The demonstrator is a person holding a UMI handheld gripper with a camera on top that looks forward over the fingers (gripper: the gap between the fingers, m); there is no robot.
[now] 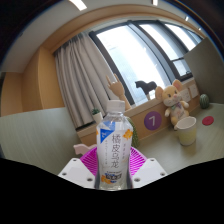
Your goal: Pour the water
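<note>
The gripper (114,170) is closed on a clear plastic water bottle with a white-and-blue label (114,150), held upright between its fingers; the cream cup (186,130) stands far right on the table, so pouring likely means tipping rightward

You face lived-in indoor room, likely home or small office, cannot tell which. Large window (150,55) with dark frame fills wall ahead, daylight outside. Beige curtain (88,75) hangs drawn to its side. Strip light (78,4) on ceiling. Pale tabletop (45,135) runs under window. Plush toy (176,100) sits on it near sill, white cup (186,130) just beside, purple round item (152,121) close by
</note>
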